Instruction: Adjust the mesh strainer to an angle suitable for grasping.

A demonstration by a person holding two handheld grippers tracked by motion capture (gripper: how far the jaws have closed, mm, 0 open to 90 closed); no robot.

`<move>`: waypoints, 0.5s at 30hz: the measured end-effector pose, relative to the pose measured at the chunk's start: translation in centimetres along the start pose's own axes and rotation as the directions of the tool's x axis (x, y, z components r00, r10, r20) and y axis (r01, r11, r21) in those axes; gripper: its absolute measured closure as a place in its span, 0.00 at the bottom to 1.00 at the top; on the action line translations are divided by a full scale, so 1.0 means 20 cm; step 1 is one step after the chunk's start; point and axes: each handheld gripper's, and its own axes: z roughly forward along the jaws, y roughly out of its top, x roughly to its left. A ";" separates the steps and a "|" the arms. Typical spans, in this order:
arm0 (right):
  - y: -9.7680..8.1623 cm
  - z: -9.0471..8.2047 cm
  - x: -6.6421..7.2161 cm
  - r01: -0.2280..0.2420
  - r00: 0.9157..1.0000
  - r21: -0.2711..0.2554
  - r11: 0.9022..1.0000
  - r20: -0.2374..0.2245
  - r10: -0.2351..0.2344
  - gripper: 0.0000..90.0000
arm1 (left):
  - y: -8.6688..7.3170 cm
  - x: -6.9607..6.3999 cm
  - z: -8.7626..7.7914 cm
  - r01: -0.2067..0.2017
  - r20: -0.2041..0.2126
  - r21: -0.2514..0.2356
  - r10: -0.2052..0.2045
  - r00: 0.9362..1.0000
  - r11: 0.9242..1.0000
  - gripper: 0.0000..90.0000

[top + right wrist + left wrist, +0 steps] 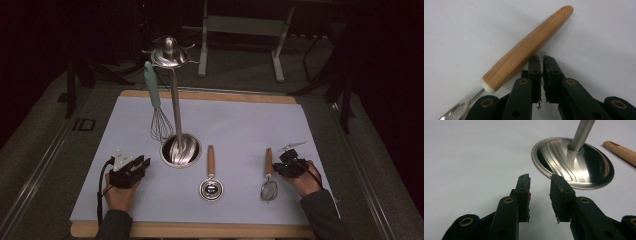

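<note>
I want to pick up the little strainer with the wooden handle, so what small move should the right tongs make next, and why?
Probably open the right tongs and shift them sideways over the strainer handle. Their jaws stand nearly closed with nothing between them, and the handle lies flat on the white mat just beside one jaw tip, outside the gap. Closed and offset like that, they cannot grip it.

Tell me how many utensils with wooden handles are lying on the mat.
2. A small ladle lies just right of the stand's round base, and a small strainer lies further right, beside the right gripper.
</note>
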 end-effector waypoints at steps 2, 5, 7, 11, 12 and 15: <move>0.02 0.01 0.01 0.008 1.000 0.005 1.000 -0.006 -0.008 0.94 | 0.00 0.00 0.00 0.004 0.001 -0.003 -0.004 1.000 1.000 0.77; 0.05 0.03 0.03 0.017 1.000 0.004 1.000 -0.013 -0.017 0.92 | 0.00 0.00 0.00 0.009 0.003 -0.005 -0.009 1.000 1.000 0.77; 0.06 0.02 0.04 0.009 1.000 -0.003 1.000 -0.018 -0.009 0.91 | 0.00 0.00 0.00 0.010 0.003 -0.007 -0.010 1.000 1.000 0.77; 0.07 0.01 0.03 -0.059 0.996 -0.026 0.998 -0.074 0.057 0.86 | 0.00 0.00 0.00 0.008 0.003 -0.006 -0.008 1.000 1.000 0.77; 0.07 0.01 0.02 -0.069 0.994 -0.030 0.997 -0.087 0.066 0.86 | 0.00 0.00 0.00 0.009 0.003 -0.007 -0.009 1.000 1.000 0.77; 0.07 -0.01 0.02 -0.092 0.990 -0.038 0.995 -0.107 0.087 0.83 | 0.00 0.00 0.00 0.009 0.002 -0.006 -0.009 1.000 1.000 0.77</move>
